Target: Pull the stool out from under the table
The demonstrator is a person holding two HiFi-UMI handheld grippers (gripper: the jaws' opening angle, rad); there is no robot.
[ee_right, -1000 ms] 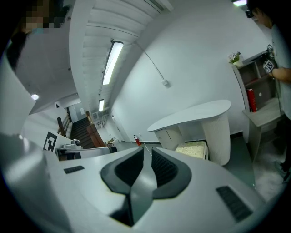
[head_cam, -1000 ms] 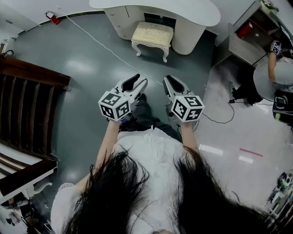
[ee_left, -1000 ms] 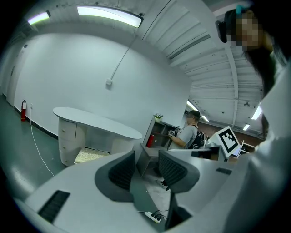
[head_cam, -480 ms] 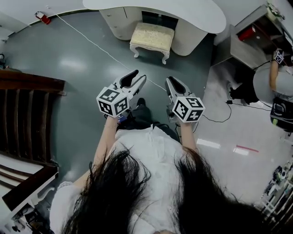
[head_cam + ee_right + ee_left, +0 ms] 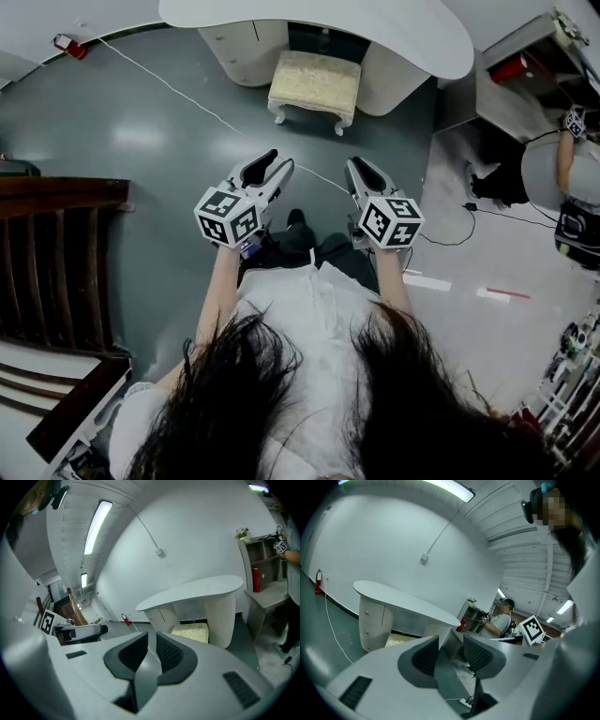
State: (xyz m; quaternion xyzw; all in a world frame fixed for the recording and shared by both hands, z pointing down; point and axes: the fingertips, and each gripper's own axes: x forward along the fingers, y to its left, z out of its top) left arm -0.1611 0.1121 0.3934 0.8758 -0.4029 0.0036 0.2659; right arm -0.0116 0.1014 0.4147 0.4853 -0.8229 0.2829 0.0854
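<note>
Stool [image 5: 314,82] closer at twelve o'clock under surface [image 5: 394,23]; left gripper [image 5: 271,161] barely ajar, right gripper [image 5: 360,167] closed, both empty; likely light, rigid, so grab the front frame.

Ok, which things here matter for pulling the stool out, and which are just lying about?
Job: stool, table, left gripper, right gripper.
Lying about: fire extinguisher, floor cable, dark wooden frame, shelf unit.
</note>
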